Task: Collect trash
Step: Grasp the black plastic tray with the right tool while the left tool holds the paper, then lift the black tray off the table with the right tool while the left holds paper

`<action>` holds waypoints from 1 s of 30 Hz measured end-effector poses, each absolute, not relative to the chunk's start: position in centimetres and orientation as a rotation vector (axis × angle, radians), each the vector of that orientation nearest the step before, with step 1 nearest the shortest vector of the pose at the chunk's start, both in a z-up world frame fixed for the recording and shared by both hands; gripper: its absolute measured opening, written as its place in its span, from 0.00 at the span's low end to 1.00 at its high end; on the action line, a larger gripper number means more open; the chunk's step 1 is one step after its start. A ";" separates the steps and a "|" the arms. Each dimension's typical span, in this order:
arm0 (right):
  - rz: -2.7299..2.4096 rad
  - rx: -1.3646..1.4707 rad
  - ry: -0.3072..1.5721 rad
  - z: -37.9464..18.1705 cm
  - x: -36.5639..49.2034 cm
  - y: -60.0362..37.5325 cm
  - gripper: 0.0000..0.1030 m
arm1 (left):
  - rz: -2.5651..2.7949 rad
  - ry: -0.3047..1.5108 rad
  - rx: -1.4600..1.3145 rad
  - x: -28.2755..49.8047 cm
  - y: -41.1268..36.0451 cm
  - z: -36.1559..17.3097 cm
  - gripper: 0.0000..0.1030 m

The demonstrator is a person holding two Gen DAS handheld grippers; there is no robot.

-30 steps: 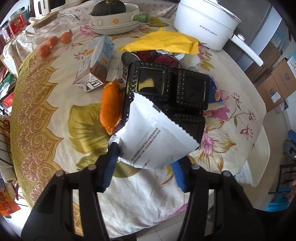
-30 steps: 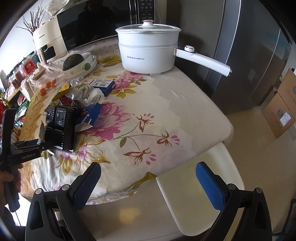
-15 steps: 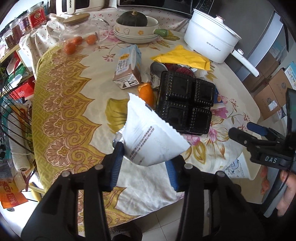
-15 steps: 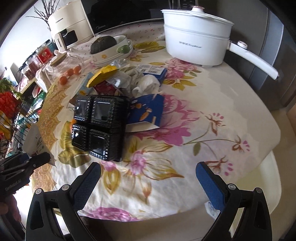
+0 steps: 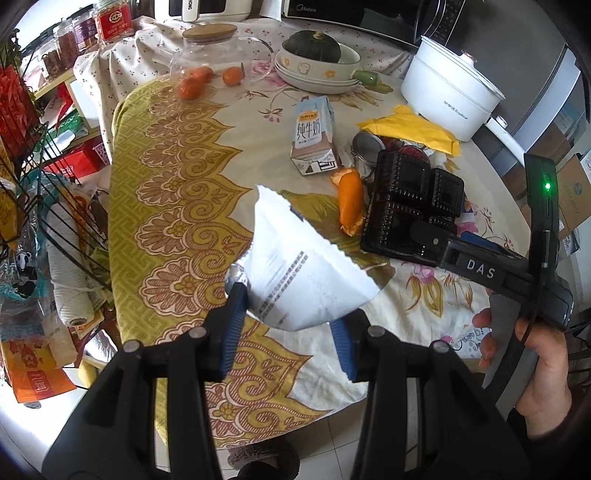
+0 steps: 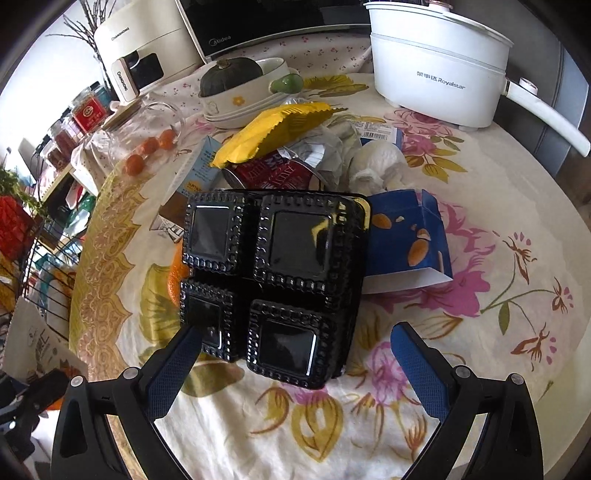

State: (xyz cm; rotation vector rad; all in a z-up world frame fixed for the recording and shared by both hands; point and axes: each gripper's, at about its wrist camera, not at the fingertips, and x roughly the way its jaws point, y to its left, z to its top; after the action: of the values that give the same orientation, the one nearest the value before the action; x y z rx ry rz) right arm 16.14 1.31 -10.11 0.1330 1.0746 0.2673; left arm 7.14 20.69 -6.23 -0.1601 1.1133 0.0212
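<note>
Right wrist view: the right gripper (image 6: 295, 347) hangs with jaws spread, empty, over the near edge of the black tray (image 6: 271, 273), which lies just ahead on the table (image 6: 480, 332); the left gripper (image 5: 288, 332), clenched on a white paper bag (image 5: 299, 273), is farther left

"Royalstar" on pot (image 6: 439, 62), "Midea" on microwave (image 6: 258, 22)

Tray (image 6: 280, 273) lies on the table (image 6: 480, 369); box (image 6: 406, 240) beside it, pot (image 6: 436, 62) behind.
</note>
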 end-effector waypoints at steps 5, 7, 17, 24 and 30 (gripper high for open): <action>0.231 0.185 1.039 -10.2 16.1 1.7 1.00 | 0.033 1.124 -0.171 7.2 21.3 -6.5 0.44; 0.249 0.232 1.054 -10.1 16.1 0.8 1.00 | 0.033 1.123 -0.179 7.1 21.5 -6.5 0.44; 0.390 0.406 1.088 -11.6 18.2 -2.8 0.97 | 0.009 1.118 -0.179 7.1 20.9 -6.2 0.44; 0.512 0.521 1.127 -14.2 18.7 -3.4 0.74 | -0.004 1.118 -0.175 7.1 20.1 -6.1 0.44; 0.588 0.523 1.124 -12.9 18.0 -3.7 0.47 | -0.010 1.115 -0.171 7.2 19.4 -5.9 0.44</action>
State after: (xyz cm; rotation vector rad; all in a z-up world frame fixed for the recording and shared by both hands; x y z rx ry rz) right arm 18.03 -3.73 -12.87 0.5229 1.1241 0.5876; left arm 7.22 19.39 -5.85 -0.1711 1.1150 -0.0105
